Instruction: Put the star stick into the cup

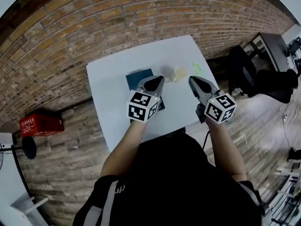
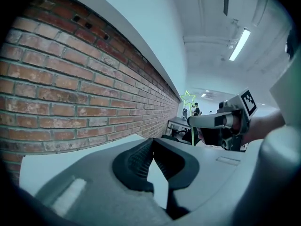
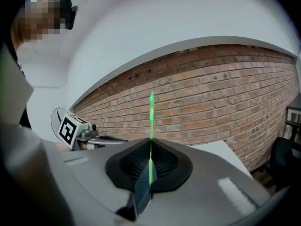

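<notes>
Holding entry: green star stick (image 3: 151, 121), upright, pinched between the closed jaws of the right gripper (image 3: 150, 149); its star shows just right of the cream cup (image 1: 180, 73) on the white table (image 1: 108, 102). Left gripper (image 2: 151, 142): jaws together, empty, by a dark blue book (image 1: 136, 78).

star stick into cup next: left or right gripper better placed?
Right. The right gripper is shut on the star stick, and in the head view its star shows just right of the cup. The left gripper has its jaws together with nothing between them.
</notes>
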Demonstrator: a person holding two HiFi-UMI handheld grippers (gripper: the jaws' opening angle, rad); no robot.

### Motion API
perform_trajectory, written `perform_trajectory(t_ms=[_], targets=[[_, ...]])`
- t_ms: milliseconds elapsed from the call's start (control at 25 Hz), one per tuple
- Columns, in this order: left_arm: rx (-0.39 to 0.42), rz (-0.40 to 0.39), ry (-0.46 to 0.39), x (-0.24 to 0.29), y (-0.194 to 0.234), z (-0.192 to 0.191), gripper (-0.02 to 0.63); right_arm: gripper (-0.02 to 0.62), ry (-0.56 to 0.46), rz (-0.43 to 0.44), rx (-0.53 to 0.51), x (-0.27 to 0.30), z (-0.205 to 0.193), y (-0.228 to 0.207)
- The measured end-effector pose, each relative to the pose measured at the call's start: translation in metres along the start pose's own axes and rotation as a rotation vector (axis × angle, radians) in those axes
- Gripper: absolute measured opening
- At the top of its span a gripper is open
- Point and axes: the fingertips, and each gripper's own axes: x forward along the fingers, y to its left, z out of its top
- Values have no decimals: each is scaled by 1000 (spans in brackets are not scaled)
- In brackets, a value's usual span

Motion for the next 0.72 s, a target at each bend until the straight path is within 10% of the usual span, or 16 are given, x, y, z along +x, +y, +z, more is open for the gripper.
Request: perform_trajectory(t_ms=[720], targets=[[-149,479,-30,19,53,-9,6,5,95,377,-17,86,8,-77]])
